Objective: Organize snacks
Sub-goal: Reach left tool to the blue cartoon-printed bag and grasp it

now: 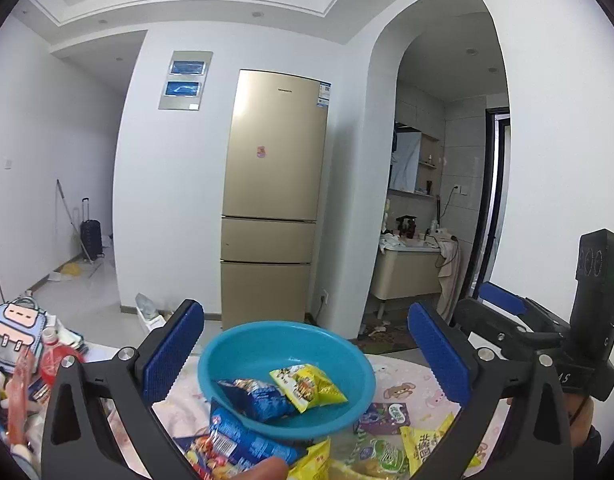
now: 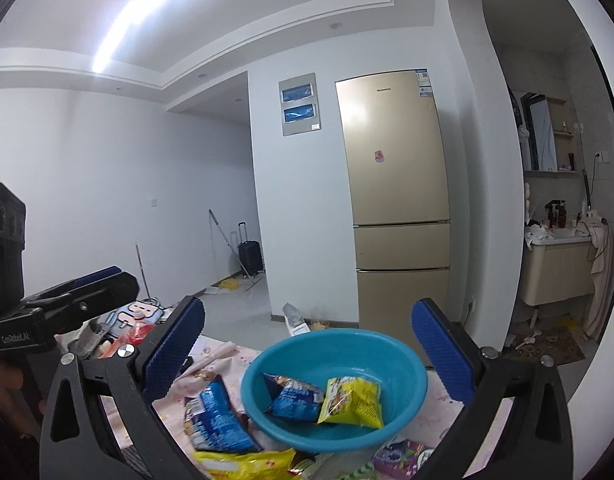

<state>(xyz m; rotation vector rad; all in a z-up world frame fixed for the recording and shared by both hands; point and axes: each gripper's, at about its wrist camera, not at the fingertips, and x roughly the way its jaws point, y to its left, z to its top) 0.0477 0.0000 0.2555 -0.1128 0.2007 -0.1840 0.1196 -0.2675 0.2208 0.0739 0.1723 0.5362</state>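
Note:
A blue plastic bowl (image 1: 347,360) (image 2: 403,364) sits on a pink patterned cloth and holds a blue snack packet (image 1: 255,398) (image 2: 293,398) and a yellow snack packet (image 1: 309,386) (image 2: 353,400). More packets lie in front of it: a blue one (image 1: 243,438) (image 2: 213,414), yellow ones (image 1: 425,440) (image 2: 247,464), a green one (image 1: 381,454) and a purple box (image 1: 385,416) (image 2: 399,456). My left gripper (image 1: 307,364) is open and empty, above the bowl's near side. My right gripper (image 2: 307,360) is open and empty, likewise over the bowl. Each also shows in the other's view, the right (image 1: 503,300) and the left (image 2: 95,276).
A pile of clutter with a cartoon backpack card (image 1: 15,332) and a red-capped bottle (image 1: 57,356) lies left of the cloth. A gold fridge (image 1: 275,200) (image 2: 395,200) stands behind against the white wall. An arched opening to a washbasin (image 1: 407,260) is at the right.

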